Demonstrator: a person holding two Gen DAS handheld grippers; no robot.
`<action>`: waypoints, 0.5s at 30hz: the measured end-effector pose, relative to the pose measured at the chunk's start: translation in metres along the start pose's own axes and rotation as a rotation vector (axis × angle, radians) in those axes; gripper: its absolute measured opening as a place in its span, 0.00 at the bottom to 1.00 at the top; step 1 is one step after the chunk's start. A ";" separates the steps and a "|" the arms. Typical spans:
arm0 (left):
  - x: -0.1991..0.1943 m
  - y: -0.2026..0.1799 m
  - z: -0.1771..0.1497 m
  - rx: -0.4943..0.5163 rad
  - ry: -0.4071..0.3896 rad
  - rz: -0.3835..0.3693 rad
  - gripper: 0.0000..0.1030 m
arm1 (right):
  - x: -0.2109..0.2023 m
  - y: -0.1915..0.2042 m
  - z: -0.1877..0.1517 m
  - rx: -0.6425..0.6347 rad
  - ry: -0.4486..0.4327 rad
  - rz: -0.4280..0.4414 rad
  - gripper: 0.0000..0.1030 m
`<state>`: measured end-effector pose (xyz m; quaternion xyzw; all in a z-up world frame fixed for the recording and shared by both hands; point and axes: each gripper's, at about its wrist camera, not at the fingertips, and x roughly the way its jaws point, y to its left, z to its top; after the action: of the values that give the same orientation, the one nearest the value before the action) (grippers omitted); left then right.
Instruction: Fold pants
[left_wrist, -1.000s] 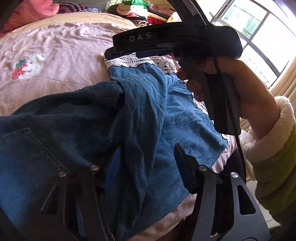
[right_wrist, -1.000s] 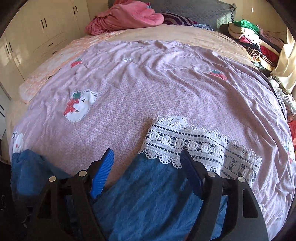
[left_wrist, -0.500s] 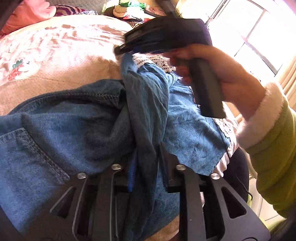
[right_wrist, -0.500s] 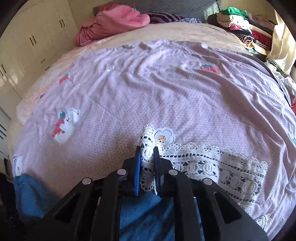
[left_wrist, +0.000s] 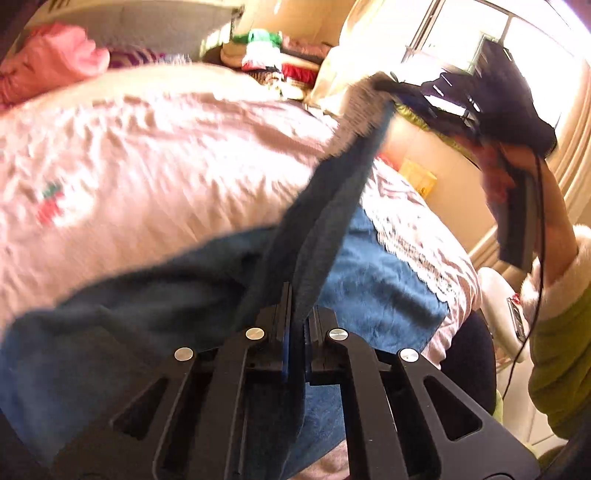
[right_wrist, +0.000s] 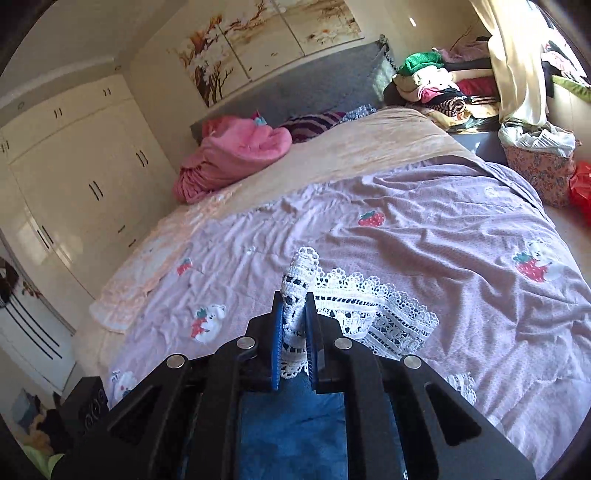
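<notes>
A wide bed fills the room, its lilac quilt stitched with strawberries and little bears, and a beige blanket across the head end. Near the head's left corner sits a crumpled pink bundle, with a striped cushion just beside it against the grey headboard. Past the bed's far right corner clothes are heaped — green, white, red, striped. A floral basket stands by the right edge. Cream wardrobe doors line the left wall — a tree painting hangs above the headboard.
</notes>
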<state>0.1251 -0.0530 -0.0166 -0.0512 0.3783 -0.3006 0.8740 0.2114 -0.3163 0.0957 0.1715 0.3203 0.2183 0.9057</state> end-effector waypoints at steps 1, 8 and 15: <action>-0.007 -0.001 0.003 0.011 -0.014 0.010 0.00 | -0.017 -0.004 -0.008 0.020 -0.020 0.002 0.09; -0.011 -0.016 -0.015 0.153 0.036 0.014 0.00 | -0.072 -0.049 -0.100 0.161 0.027 -0.072 0.09; 0.010 -0.039 -0.050 0.220 0.111 -0.001 0.00 | -0.084 -0.082 -0.175 0.292 0.103 -0.141 0.09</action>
<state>0.0768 -0.0837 -0.0454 0.0614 0.3907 -0.3429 0.8521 0.0618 -0.3982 -0.0275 0.2668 0.4060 0.1137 0.8666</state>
